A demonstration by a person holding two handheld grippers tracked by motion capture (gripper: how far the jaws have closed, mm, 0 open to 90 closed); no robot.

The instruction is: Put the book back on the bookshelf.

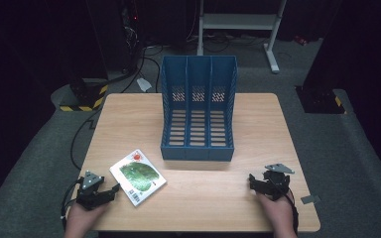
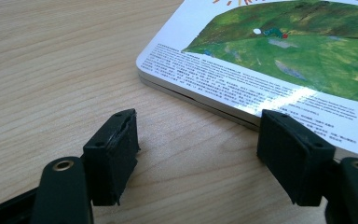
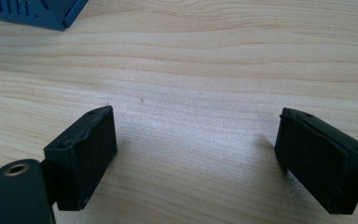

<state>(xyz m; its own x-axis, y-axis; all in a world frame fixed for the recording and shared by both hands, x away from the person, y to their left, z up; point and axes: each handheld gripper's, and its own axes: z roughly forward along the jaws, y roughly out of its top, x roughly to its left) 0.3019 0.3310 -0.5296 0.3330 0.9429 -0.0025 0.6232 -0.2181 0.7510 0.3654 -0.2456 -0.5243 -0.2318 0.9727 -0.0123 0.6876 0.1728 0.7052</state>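
Observation:
A thin book (image 1: 138, 176) with a white cover and a green picture lies flat on the wooden table (image 1: 129, 124), near its front left. My left gripper (image 1: 110, 191) rests on the table just left of the book, open, and nothing is between its jaws. In the left gripper view the book (image 2: 279, 60) lies close ahead, its near edge just beyond the right pad (image 2: 292, 154). My right gripper (image 1: 256, 182) rests at the front right, open over bare wood (image 3: 191, 140). A blue three-slot file rack (image 1: 198, 111) stands at the middle back.
The rack's front corner (image 3: 37, 11) shows at the top left of the right gripper view. Beyond the table are dark floor, cables (image 1: 144, 57) and a white metal stand (image 1: 238, 22). A small grey tag (image 1: 310, 199) sits at the table's front right corner.

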